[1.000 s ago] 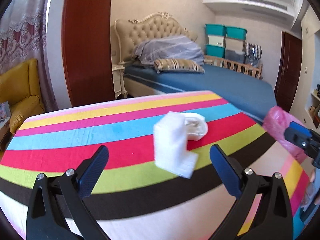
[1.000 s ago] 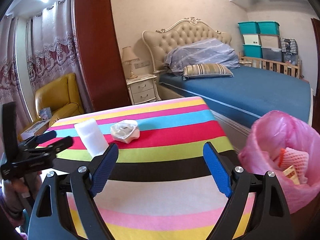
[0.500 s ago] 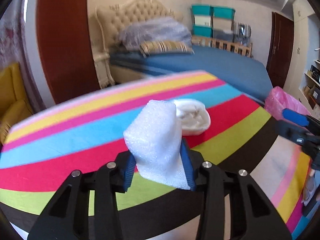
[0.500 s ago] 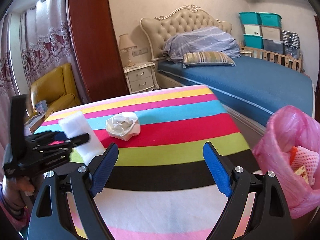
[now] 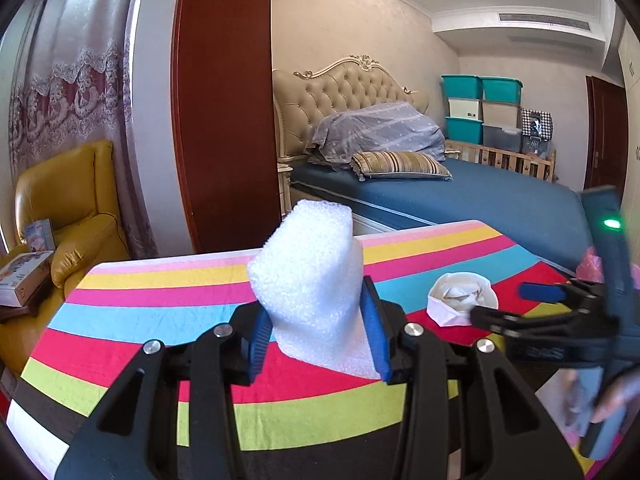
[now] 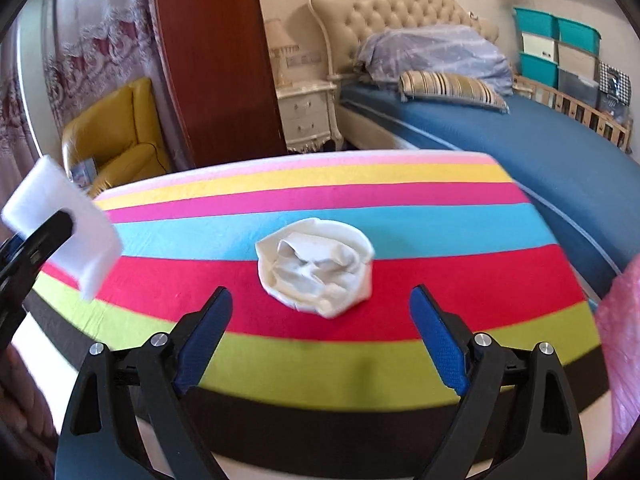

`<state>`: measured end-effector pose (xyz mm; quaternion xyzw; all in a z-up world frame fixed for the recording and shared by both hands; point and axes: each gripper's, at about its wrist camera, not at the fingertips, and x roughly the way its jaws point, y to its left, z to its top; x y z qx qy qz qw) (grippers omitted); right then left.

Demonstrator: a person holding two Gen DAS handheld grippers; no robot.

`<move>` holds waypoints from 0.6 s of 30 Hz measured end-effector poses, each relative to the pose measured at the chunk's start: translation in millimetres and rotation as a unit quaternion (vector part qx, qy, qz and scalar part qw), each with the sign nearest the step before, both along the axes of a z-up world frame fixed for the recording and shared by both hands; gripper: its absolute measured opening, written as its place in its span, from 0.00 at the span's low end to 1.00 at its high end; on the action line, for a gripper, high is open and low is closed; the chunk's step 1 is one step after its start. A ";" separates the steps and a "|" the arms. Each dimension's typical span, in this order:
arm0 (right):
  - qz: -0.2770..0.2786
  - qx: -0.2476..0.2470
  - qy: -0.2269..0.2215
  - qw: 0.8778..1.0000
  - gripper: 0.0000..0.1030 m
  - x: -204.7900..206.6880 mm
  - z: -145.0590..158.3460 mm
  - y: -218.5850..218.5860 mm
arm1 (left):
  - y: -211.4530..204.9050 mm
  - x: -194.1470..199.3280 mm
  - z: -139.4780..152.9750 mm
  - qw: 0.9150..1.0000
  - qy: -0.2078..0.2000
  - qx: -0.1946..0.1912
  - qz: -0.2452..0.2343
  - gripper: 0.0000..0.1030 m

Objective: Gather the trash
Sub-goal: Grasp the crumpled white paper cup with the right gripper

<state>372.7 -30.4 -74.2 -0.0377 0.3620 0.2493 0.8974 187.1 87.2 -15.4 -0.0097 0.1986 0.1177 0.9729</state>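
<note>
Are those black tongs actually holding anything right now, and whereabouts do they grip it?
The left tongs pinch a white foam piece by its lower end; its top sticks up free. The right tongs are open and hold nothing.

One foam piece (image 5: pixel 310 280), one crumpled paper wad (image 6: pixel 316 270), one pink bag (image 6: pixel 624 344), two claws.

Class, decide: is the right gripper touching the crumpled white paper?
Apart. The right wrist view shows the right gripper open, striped cloth visible between each finger and the crumpled white paper.
</note>
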 end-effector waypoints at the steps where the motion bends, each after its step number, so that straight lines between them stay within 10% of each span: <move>1: -0.004 -0.006 0.007 1.000 0.82 6.5 -2.1 8.4 | 3.5 -2.0 -0.2 1.000 0.000 -0.008 -0.002 0.40; 18: -0.035 -0.037 0.008 0.999 0.67 1.2 -8.0 20.0 | 18.1 -3.3 -8.3 0.998 0.017 -0.052 -0.001 0.40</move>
